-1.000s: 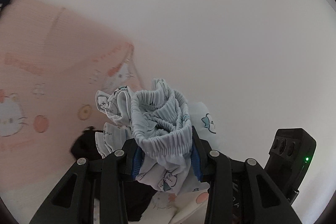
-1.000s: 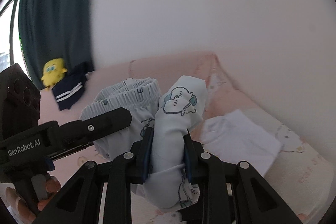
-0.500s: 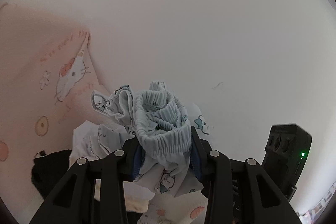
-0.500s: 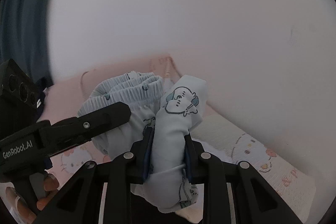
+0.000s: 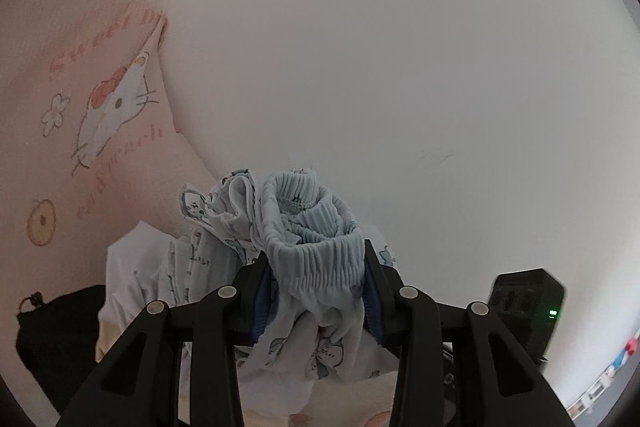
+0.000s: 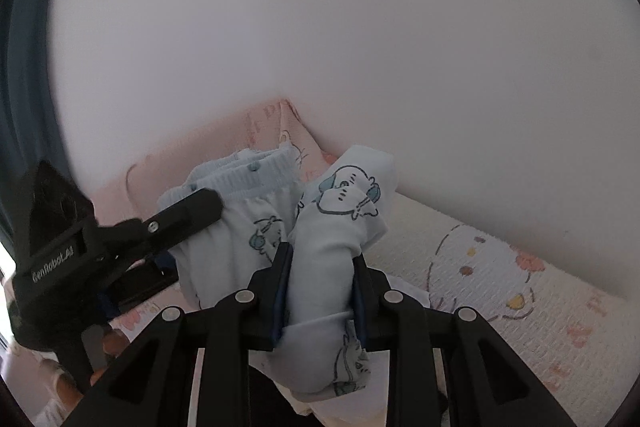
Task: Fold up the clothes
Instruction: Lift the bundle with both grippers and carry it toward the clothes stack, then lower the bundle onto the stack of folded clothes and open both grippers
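Note:
Pale blue cartoon-print shorts [image 5: 312, 227] are held up in the air above a pink bed. My left gripper [image 5: 318, 291] is shut on the bunched elastic waistband. My right gripper [image 6: 320, 291] is shut on a folded part of the same shorts [image 6: 340, 227]. The left gripper also shows in the right wrist view [image 6: 188, 215], close on the left, with the waistband [image 6: 244, 175] in it. The right gripper's black body [image 5: 528, 307] shows low right in the left wrist view.
A pink cartoon-cat bed sheet [image 5: 100, 115] meets a white wall [image 5: 360, 47] at a corner. A white garment [image 5: 132, 267] and a black garment [image 5: 56, 331] lie below on the bed. A dark curtain [image 6: 24, 87] hangs left.
Both grippers have swung with the shorts toward the bed's wall corner. The yellow toy and navy garment have left the right view. Both grips are unchanged.

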`<state>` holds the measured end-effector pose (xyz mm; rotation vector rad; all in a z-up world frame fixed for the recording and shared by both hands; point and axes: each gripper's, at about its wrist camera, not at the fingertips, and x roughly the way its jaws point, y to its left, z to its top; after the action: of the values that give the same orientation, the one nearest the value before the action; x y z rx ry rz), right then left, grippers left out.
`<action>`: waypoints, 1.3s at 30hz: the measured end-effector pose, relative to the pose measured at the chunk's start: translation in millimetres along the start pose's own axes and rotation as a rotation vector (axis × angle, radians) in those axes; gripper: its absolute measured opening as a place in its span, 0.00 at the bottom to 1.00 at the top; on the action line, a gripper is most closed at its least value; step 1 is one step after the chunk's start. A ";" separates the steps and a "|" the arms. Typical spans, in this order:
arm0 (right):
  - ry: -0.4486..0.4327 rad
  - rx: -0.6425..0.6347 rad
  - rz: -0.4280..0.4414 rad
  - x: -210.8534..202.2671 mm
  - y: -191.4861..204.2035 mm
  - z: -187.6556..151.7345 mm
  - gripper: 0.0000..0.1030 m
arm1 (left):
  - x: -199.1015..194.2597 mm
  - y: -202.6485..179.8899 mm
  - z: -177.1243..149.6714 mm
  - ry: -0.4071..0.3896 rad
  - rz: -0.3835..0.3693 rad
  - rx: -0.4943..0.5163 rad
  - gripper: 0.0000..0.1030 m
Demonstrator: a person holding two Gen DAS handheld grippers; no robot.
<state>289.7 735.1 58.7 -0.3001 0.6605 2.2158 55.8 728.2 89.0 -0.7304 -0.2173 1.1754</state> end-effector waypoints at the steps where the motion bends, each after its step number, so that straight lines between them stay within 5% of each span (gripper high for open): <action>1: 0.004 0.007 -0.005 2.1 -3.6 -0.6 0.26 | -1.5 -0.3 -1.5 -0.004 0.012 0.008 0.34; 9: 0.069 0.106 -0.040 22.6 -38.2 -9.1 0.26 | 14.9 42.7 -19.7 0.056 0.171 -0.049 0.37; 13: 0.087 0.037 -0.088 30.2 -35.0 -4.2 0.26 | 16.0 40.3 -26.1 0.045 0.220 0.039 0.38; 15: 0.098 0.004 -0.113 33.3 -39.7 7.8 0.33 | 14.8 34.4 -25.6 0.055 0.228 0.045 0.41; 16: 0.093 0.007 -0.118 32.9 -39.8 10.8 0.38 | 12.4 31.7 -25.6 0.058 0.236 0.040 0.50; 18: 0.084 0.014 -0.127 31.3 -39.0 15.7 0.66 | 6.7 23.6 -23.1 0.055 0.279 0.041 0.66; 24: -0.002 0.102 -0.115 15.3 -34.9 22.8 0.69 | -1.9 -7.4 -1.1 0.023 0.367 0.154 0.76; 28: -0.030 0.080 -0.110 12.3 -34.3 37.4 0.69 | 13.5 -25.4 4.5 0.072 0.390 0.261 0.76; 31: -0.012 -0.009 -0.143 24.9 -22.1 42.1 0.66 | 36.9 -33.4 -2.2 0.126 0.479 0.340 0.76; 33: 0.002 -0.046 -0.147 29.1 -19.5 39.1 0.45 | 52.0 -32.3 -7.1 0.148 0.562 0.386 0.76; 35: 0.028 -0.071 -0.176 40.3 -18.0 35.0 0.28 | 57.6 -22.2 -8.2 0.150 0.617 0.361 0.76; 39: 0.070 -0.029 -0.216 57.4 -27.9 27.4 0.27 | 53.6 15.1 -4.3 0.147 0.576 0.171 0.77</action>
<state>272.6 801.5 47.9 -0.4440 0.6040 2.0170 67.7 777.3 65.1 -0.7460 0.2329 1.6524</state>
